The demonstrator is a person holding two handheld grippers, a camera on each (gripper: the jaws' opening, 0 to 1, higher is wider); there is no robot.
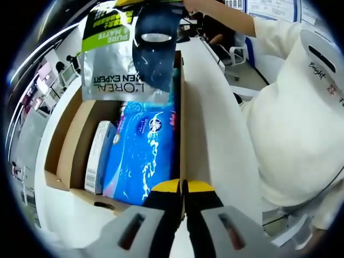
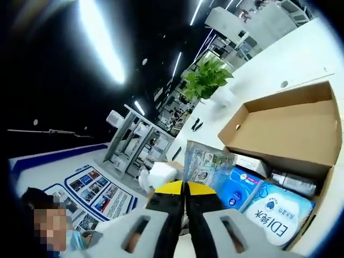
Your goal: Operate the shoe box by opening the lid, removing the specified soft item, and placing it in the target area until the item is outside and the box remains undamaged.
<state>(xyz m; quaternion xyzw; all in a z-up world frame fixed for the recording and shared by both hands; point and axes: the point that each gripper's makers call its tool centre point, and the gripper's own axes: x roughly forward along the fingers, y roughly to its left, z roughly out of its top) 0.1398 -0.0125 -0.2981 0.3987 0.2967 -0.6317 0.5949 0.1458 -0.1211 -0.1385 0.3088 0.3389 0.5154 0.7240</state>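
The cardboard shoe box [image 1: 69, 144] stands open on a white table, its lid [image 2: 285, 126] folded back. Inside lie a blue soft pack [image 1: 144, 156], a small white carton [image 1: 99, 156] and other packets. A silver L'Oréal mask sachet [image 1: 115, 64] hangs above the box, pinched at its top by my right gripper [image 1: 148, 3]. In the right gripper view that gripper [image 2: 183, 187] is shut on the sachet [image 2: 207, 160]. My left gripper [image 1: 183, 185] is shut at the near end of the box's right side wall [image 1: 183, 134], whose rim runs straight into its jaws.
A person in white clothing [image 1: 293, 123] stands close on the right of the box. The white table [image 1: 215, 123] stretches beyond. A potted plant [image 2: 207, 78] sits at the table's far end, with office shelving [image 2: 140, 142] behind.
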